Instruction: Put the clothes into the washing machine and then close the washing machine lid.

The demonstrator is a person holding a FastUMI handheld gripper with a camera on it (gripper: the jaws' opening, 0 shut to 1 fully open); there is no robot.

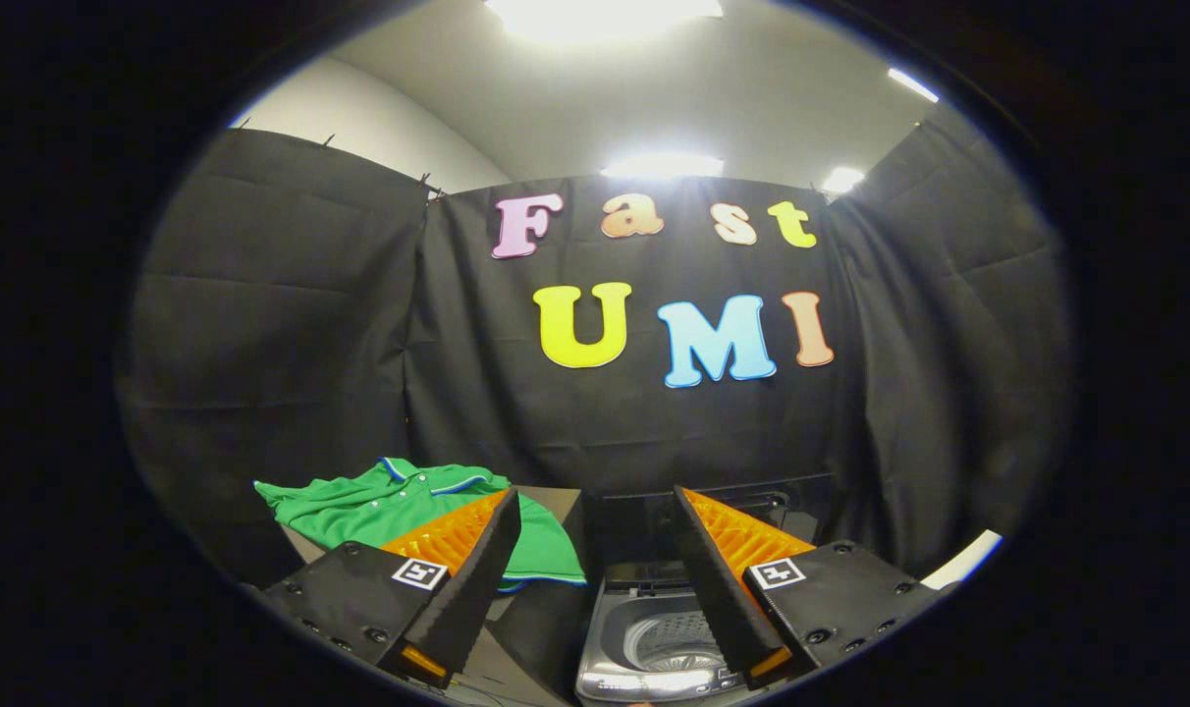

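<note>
I am holding my gripper (595, 511) raised over the work area, its two fingers spread wide apart with nothing between them. Off to the left, a green polo shirt (379, 506) with a blue-and-white trimmed collar is lying spread out flat on a table (556, 501), partly hidden behind my left finger (467, 579) and reaching just beyond its tip. Moving rightward, a small top-loading washing machine (644, 638) is sitting below, between my fingers; its lid (644, 530) is standing upright and open, and the perforated drum (669, 643) is showing inside. My right finger (718, 579) is overlapping the machine's right edge.
</note>
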